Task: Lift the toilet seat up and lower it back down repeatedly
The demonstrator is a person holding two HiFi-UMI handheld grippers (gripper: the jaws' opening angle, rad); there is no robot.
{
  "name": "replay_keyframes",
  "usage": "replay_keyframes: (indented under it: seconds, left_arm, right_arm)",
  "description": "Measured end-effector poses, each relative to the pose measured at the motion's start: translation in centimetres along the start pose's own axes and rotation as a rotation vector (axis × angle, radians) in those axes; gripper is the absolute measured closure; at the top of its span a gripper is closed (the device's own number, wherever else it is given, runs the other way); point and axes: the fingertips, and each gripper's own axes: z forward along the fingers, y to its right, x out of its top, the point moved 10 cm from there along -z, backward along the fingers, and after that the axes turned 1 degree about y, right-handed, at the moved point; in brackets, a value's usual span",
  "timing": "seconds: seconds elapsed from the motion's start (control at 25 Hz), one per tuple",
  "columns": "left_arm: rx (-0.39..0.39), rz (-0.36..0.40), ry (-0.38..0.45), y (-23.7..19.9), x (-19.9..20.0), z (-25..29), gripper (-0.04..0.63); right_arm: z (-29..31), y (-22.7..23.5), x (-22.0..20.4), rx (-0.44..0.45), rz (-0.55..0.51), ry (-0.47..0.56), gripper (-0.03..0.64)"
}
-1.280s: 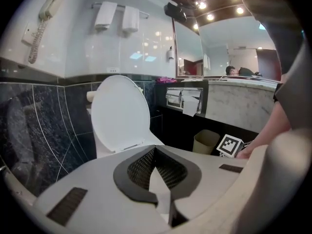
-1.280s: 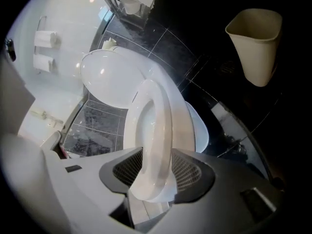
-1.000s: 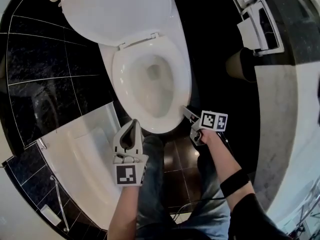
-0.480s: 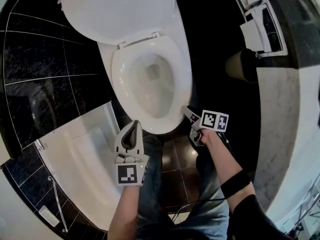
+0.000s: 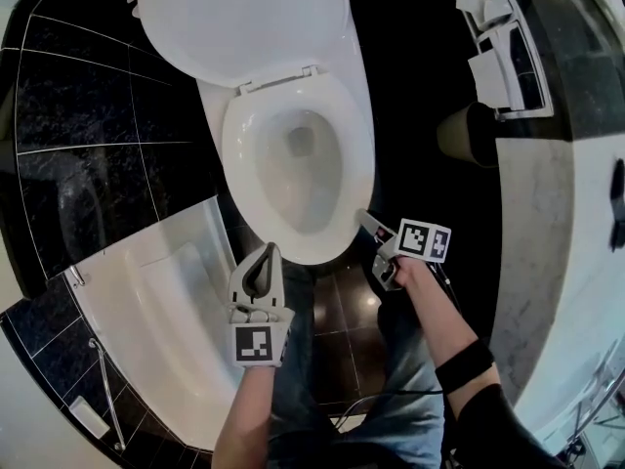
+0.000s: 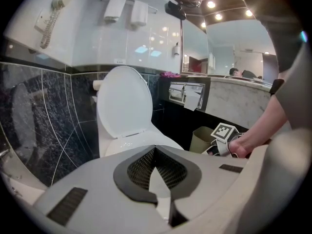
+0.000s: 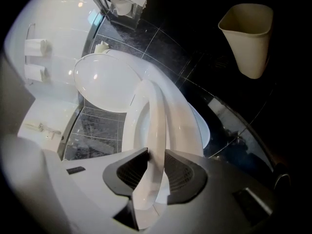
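Observation:
The white toilet has its lid (image 5: 244,18) upright and its seat (image 5: 356,164) over the bowl. My right gripper (image 5: 366,221) is at the seat's front right rim. In the right gripper view the seat rim (image 7: 161,111) runs between the pads of the right gripper (image 7: 155,152). The jaws have just been closing on the rim and now press it. The seat's front stands a little off the bowl rim (image 7: 195,130). My left gripper (image 5: 268,250) hovers in front of the bowl, shut and empty. The left gripper (image 6: 155,149) points at the lid (image 6: 124,104).
A beige bin (image 5: 469,130) stands on the dark floor right of the toilet. A white bathtub (image 5: 166,301) lies to the left and a marble counter (image 5: 547,242) to the right. Paper holders (image 5: 503,57) hang on the far wall. The person's legs (image 5: 303,360) are below.
In the head view the right gripper stays at the seat's front right rim, shifted only slightly. The left gripper has hardly moved.

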Motion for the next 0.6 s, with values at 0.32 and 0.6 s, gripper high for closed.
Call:
replay_keyframes:
  seconds: [0.32,0.6]
  left_arm:
    - [-0.016,-0.046,-0.130,1.9,-2.0,-4.7,0.601]
    - [-0.049,-0.098,-0.246,2.8,-4.7,-4.9,0.600]
  right_arm:
    - [-2.9,-4.8,1.2,0.047,0.083,0.020,0.486]
    - [-5.3,-10.5,3.9,0.080,0.080,0.047,0.469]
